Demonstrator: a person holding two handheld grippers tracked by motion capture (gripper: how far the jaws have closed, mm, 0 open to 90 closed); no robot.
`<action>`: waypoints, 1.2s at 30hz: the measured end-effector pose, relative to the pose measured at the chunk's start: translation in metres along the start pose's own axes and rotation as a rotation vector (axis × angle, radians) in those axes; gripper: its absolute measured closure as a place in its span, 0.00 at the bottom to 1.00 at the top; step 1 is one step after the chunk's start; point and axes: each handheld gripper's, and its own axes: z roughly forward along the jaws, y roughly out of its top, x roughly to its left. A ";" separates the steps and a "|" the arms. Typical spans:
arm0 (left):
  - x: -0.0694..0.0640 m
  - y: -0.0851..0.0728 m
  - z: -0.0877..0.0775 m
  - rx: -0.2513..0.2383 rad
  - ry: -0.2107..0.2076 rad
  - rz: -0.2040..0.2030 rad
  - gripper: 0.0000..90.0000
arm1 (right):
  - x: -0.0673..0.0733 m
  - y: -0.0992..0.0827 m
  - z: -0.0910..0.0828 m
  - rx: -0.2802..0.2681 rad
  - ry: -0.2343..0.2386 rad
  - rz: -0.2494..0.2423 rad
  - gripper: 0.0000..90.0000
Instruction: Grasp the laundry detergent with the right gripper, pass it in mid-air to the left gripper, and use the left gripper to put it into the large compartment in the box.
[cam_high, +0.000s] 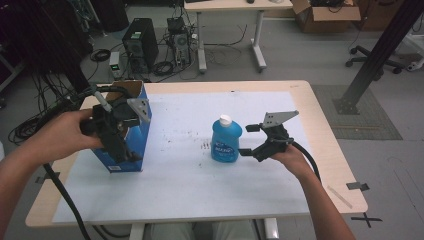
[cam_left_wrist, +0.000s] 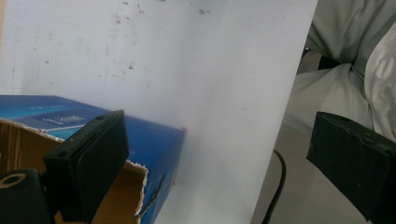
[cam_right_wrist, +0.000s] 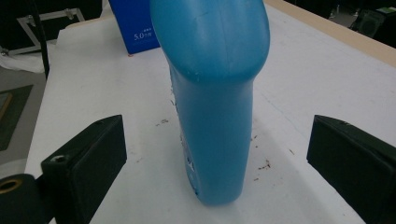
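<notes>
The blue bottle (cam_high: 226, 140) stands upright on the white sheet (cam_high: 175, 180), between the spread jaws of the right gripper (cam_high: 248, 139), not touching them. The left gripper (cam_high: 131, 135) is also spread wide, over the blue box (cam_high: 127, 162).

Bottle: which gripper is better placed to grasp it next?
Right. The right gripper is beside the bottle, and its view shows the jaws open to either side of it. The left gripper is at the box, jaws open.
</notes>
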 end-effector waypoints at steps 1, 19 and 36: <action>0.000 0.000 0.000 0.000 0.000 -0.001 0.06 | 0.000 0.000 0.002 0.001 -0.001 0.000 0.05; 0.000 0.001 -0.002 -0.007 0.006 -0.001 0.06 | 0.000 0.005 0.028 0.001 0.017 -0.011 0.07; 0.001 -0.003 -0.002 -0.009 0.005 -0.006 0.07 | -0.001 0.008 0.045 -0.006 0.034 -0.013 0.08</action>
